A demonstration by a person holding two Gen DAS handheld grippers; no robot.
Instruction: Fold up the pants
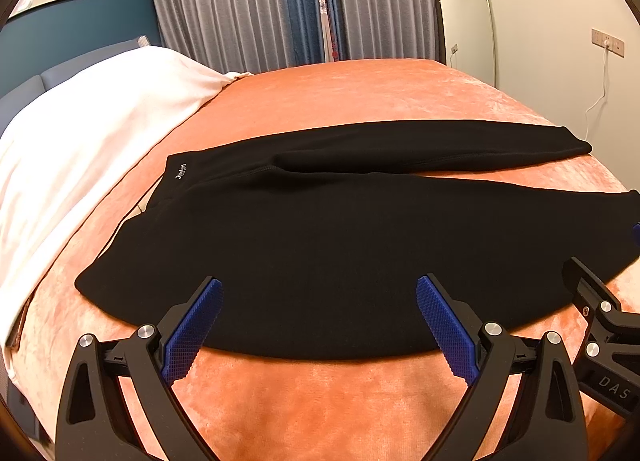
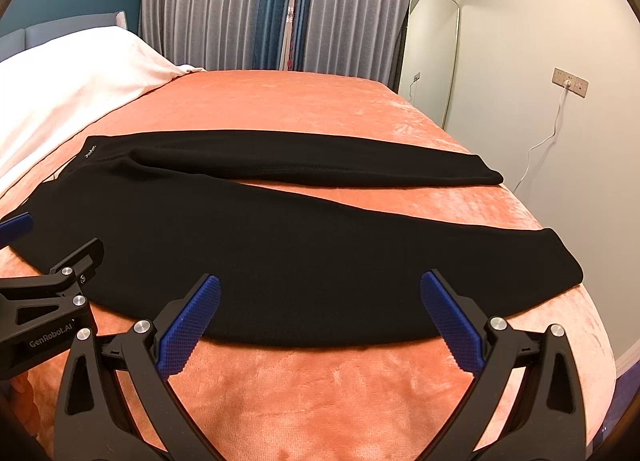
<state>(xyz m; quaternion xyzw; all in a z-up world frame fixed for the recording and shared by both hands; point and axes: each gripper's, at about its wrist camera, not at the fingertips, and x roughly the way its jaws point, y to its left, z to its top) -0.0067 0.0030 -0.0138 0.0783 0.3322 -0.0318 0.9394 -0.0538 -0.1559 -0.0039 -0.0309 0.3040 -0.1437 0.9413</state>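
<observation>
While both claws gape, pants (image 1: 320,245) span the bedspread (image 1: 320,401).

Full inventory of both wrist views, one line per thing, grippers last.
pants: 1, black, flat on the blanket, legs apart, waist left
blanket: 1, orange, covers the bed
sheet: 1, white, bed's left end
curtains: grey and blue, behind the bed
mirror: 1, leaning on the right wall
wall socket: 1, white cable plugged in
left gripper: 1, black, blue pads, open over the near pants edge
right gripper: 1, same, open
</observation>
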